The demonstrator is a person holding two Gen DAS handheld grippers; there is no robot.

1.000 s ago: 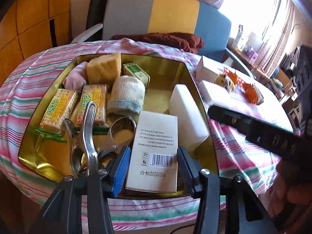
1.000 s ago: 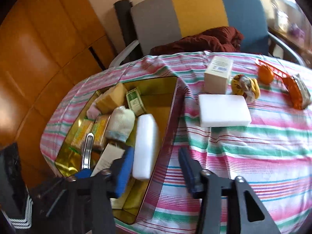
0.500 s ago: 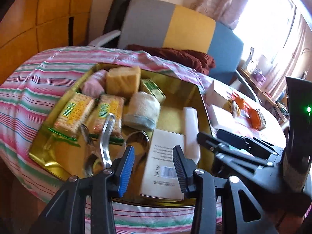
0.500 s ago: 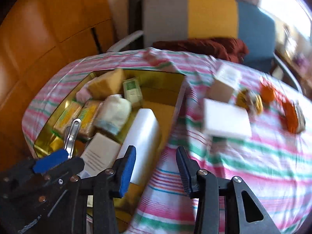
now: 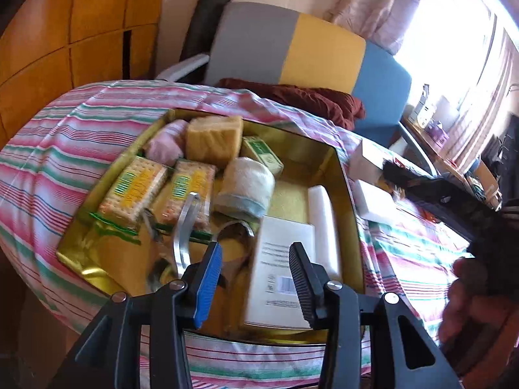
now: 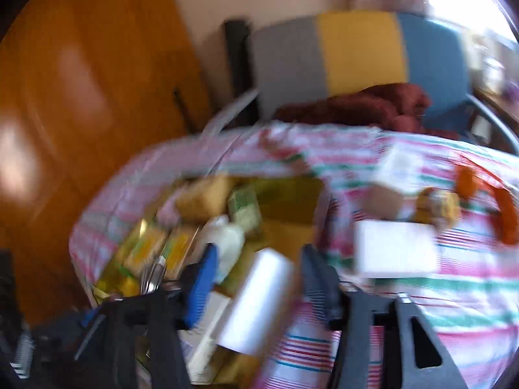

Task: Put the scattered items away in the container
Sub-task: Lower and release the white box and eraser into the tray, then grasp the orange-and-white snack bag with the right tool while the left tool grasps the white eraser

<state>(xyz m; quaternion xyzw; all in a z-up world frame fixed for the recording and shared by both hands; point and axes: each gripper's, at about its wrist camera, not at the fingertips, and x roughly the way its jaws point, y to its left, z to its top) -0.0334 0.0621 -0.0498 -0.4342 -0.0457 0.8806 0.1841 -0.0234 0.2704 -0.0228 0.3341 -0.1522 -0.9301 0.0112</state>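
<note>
Now both my grippers, left [image 5: 256,277] and right [image 6: 258,287], gape empty; white block [image 5: 322,227] newly against tin's [image 5: 352,223] right wall.

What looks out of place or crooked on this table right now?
In the gold tin, the white foam block stands on its edge against the right wall instead of lying flat. Outside it on the striped cloth lie a flat white block, a small white box and orange items.
</note>
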